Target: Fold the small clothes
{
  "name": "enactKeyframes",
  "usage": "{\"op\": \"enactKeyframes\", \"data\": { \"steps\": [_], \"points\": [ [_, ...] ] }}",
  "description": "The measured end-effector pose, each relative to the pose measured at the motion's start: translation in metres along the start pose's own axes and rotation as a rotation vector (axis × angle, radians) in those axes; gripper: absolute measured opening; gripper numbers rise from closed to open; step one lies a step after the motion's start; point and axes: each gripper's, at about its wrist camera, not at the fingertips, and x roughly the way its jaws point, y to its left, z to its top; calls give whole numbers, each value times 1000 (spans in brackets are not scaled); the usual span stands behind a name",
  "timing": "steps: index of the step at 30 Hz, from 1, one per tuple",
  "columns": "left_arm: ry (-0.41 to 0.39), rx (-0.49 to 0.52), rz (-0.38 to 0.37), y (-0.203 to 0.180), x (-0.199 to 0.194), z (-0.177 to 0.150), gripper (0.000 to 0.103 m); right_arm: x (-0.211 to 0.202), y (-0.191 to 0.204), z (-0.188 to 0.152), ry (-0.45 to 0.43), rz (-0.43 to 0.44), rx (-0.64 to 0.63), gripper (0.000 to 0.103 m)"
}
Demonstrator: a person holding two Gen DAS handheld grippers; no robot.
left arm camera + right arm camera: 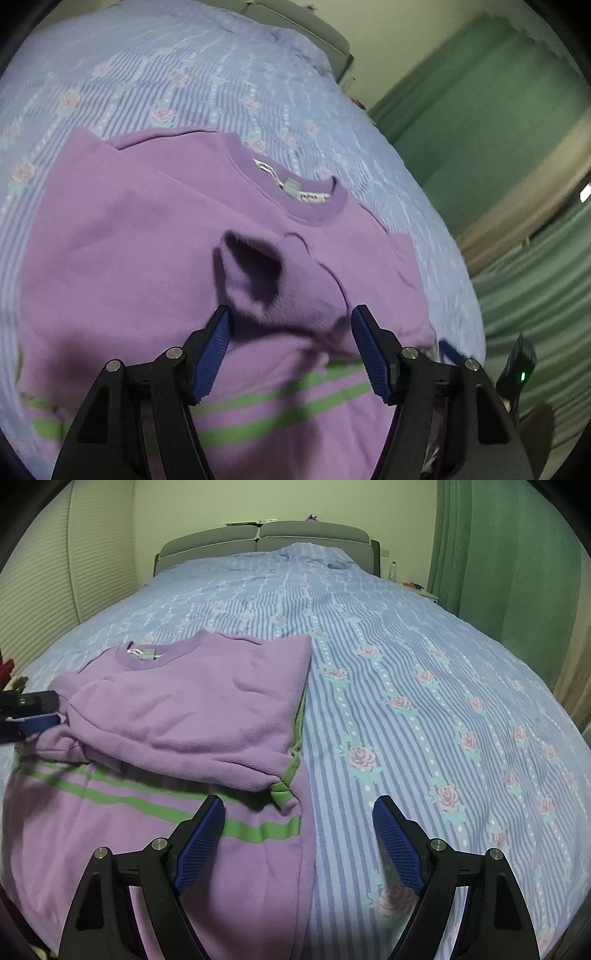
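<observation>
A purple sweater (177,716) with green stripes is laid on the near left part of a bed (424,686), collar toward the headboard (258,539). Its right sleeve is seen folded across the chest, the green cuff (284,786) at the sweater's right edge. That edge runs straight, and wide bare bedspread lies open to the right of it.

The left hand-held gripper (291,321) is held over the other sleeve's cuff (255,273), jaws spread; the left blue pad (214,354) seems just beside the fabric, though the view is blurred, and no grip is seen. The right hand-held gripper (299,819) is spread wide above the sweater's right edge near the hem, nothing between its jaws.
</observation>
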Motion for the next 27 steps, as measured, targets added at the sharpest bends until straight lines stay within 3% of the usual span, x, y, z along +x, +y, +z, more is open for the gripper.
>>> {"op": "enactKeyframes", "data": {
  "steps": [1,2,3,5,6,9,15,21,24,27],
  "points": [
    [-11,-21,-13,1,2,3,63,0,0,0,-1,0,3,82],
    [-13,-37,-20,1,4,6,54,0,0,0,-3,-2,5,81],
    [-10,-42,-23,0,6,8,36,0,-1,1,-6,-2,7,80],
    [-9,-23,-32,-5,8,11,20,1,0,3,-8,0,13,78],
    [-19,-1,-27,-10,5,11,17,2,-1,4,-7,0,14,78],
    [-77,138,-24,-36,-11,14,15,4,0,5,-7,2,9,77],
    [-178,288,-87,-69,-46,26,15,10,2,7,-5,-3,-5,77],
    [-96,325,-44,-47,-26,19,15,1,-15,14,-59,-81,105,75],
    [-47,308,4,-32,-12,8,15,5,-27,9,-33,-57,158,75],
    [-31,310,28,-22,-9,-4,15,7,-22,5,-15,-73,118,75]
  ]
}}
